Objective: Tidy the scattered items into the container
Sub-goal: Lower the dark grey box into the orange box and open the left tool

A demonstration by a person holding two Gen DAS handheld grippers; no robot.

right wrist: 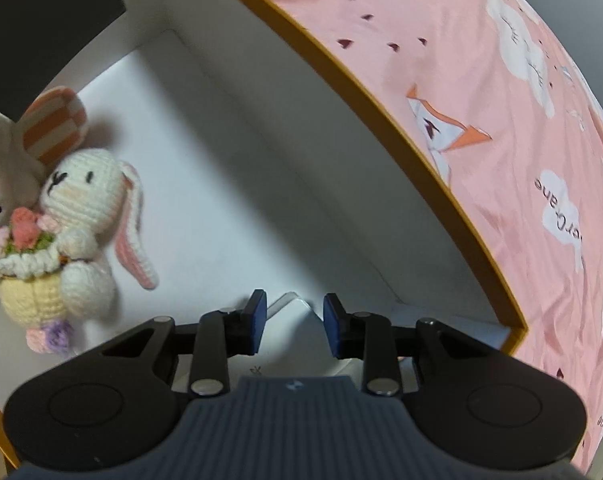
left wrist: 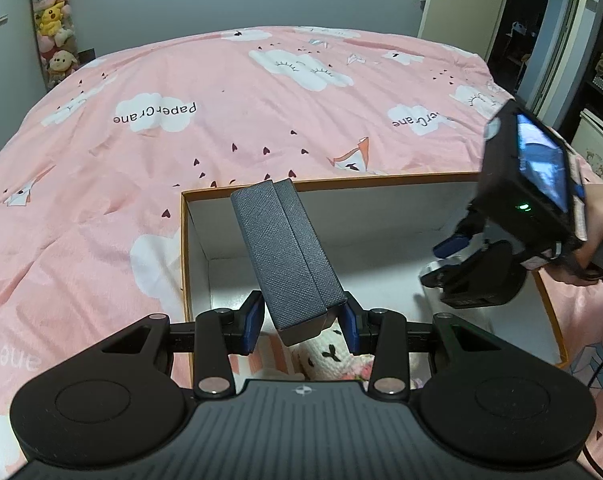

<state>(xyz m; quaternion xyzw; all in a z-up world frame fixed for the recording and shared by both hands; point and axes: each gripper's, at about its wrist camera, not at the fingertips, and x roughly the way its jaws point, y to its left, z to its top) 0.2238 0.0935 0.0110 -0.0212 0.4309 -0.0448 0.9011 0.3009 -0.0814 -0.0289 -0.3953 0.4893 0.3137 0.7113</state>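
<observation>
Between left fingers point(left wrist: 254, 322): grey case point(left wrist: 287, 256).

Matte black left gripper point(left wrist: 303, 322): ribbed central housing with small white emblem, round domes either side, silver pivot screws, blue pads point(left wrist: 253, 322). Same build on right gripper point(right wrist: 294, 322). Seen from outside: lit screen, green lamp, black cable trailing.

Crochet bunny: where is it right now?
In the right wrist view, the crochet bunny lies at the left on the orange-rimmed box floor, beside a striped-eared plush.
</observation>
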